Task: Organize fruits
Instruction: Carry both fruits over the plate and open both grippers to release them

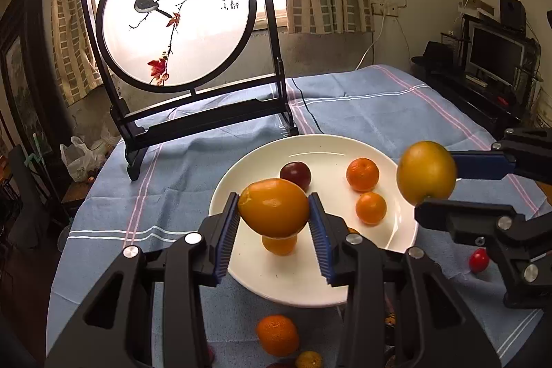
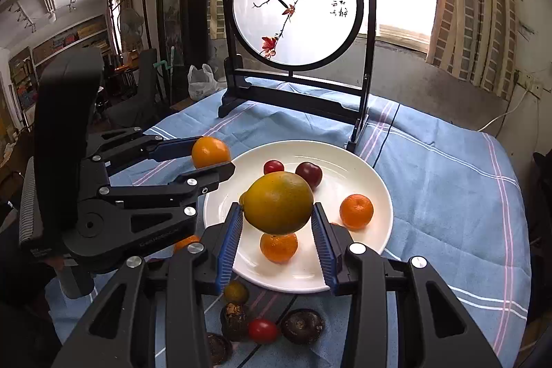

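Left gripper (image 1: 274,223): gripped an orange (image 1: 274,207) — over the plate (image 1: 327,147).
Right gripper (image 2: 276,228): gripped a lemon (image 2: 277,202) — above the same plate.

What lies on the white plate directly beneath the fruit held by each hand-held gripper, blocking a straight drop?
A small orange sits under the left hand-held gripper's orange fruit. Another small orange sits under the right hand-held gripper's yellow-green fruit. Bare plate shows beside both.
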A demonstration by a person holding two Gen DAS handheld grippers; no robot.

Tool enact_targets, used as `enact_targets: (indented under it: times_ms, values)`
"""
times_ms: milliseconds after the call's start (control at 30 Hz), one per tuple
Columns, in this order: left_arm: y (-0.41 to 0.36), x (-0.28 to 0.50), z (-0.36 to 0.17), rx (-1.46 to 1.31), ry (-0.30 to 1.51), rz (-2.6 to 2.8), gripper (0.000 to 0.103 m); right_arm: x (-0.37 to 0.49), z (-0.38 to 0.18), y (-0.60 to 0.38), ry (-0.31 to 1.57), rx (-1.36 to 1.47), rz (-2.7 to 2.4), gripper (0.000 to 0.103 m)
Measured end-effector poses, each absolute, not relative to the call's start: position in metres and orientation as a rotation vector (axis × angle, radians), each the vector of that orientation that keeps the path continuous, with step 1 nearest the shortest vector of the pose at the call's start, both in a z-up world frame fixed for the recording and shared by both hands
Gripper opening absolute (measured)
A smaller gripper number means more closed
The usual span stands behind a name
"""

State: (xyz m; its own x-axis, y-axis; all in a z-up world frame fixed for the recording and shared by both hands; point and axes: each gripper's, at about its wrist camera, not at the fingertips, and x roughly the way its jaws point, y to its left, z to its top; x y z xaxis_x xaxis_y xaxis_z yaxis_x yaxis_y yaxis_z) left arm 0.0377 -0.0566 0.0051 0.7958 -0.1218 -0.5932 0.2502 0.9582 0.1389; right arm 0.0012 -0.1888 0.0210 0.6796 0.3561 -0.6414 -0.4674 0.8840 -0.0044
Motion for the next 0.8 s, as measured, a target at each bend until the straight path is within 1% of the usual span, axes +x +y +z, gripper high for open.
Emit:
enact_targets:
  times_ms: [367, 800]
  values:
    - [-0.048, 0.057, -0.01, 0.225, 0.662, -0.178, 0.039, 0.017, 0.005, -0.195, 0.726, -0.17, 0.443, 0.041]
    - [-0.047, 0.098, -0.024, 0.196, 0.779, -0.204, 0.039, 0.072, -0.016, -0.18, 0.817, -0.158, 0.403, 0.042]
